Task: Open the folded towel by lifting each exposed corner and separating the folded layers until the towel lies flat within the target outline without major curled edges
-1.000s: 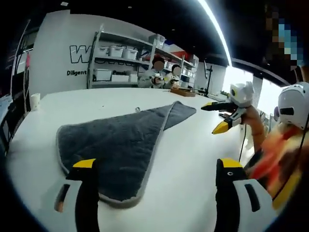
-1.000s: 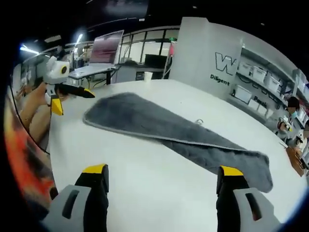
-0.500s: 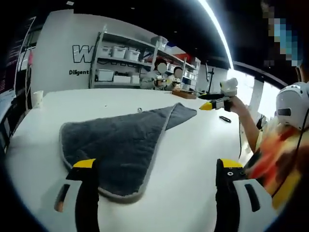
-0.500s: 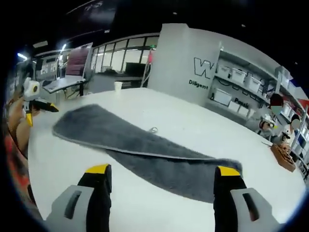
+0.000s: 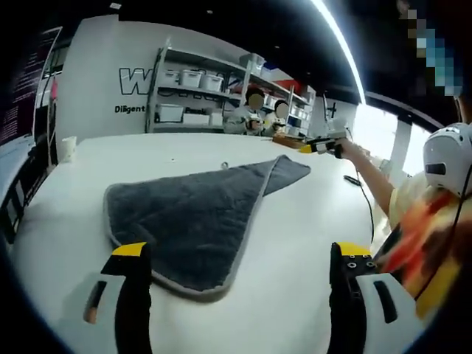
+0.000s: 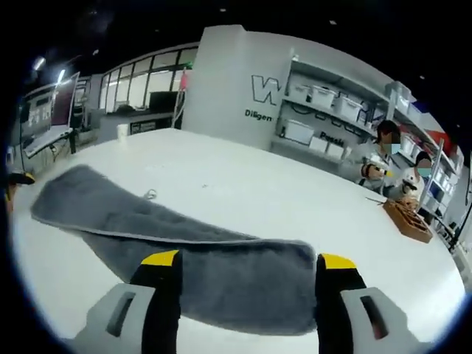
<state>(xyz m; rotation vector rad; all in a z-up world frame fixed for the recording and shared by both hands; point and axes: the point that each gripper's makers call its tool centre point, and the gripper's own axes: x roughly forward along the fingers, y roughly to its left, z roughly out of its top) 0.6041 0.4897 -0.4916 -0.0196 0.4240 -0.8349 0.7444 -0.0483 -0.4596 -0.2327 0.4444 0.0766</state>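
Note:
A grey towel [image 5: 188, 221] with a pale border lies folded on the white table [image 5: 295, 221], one layer over another, tapering to a narrow far end. My left gripper [image 5: 240, 254] stands open over the table at the towel's near rounded corner, its left jaw above the cloth. The right gripper [image 5: 321, 145], in a person's outstretched hand, is beyond the far end. In the right gripper view the towel [image 6: 221, 276] stretches away to the left, and my right gripper [image 6: 249, 259] is open, its jaws straddling the squared near end. A small hanging loop [image 6: 150, 194] sticks out of the towel's edge.
Shelves [image 5: 192, 96] with white bins line the back wall, and people sit at the table's far side. A wooden block [image 6: 409, 219] and a white cup [image 5: 68, 147] stand on the table. A patterned orange sleeve [image 5: 420, 243] is close on the right.
The right gripper has travelled along the towel to its far narrow end, which now lies between its jaws. The left gripper has barely shifted. The towel has not moved.

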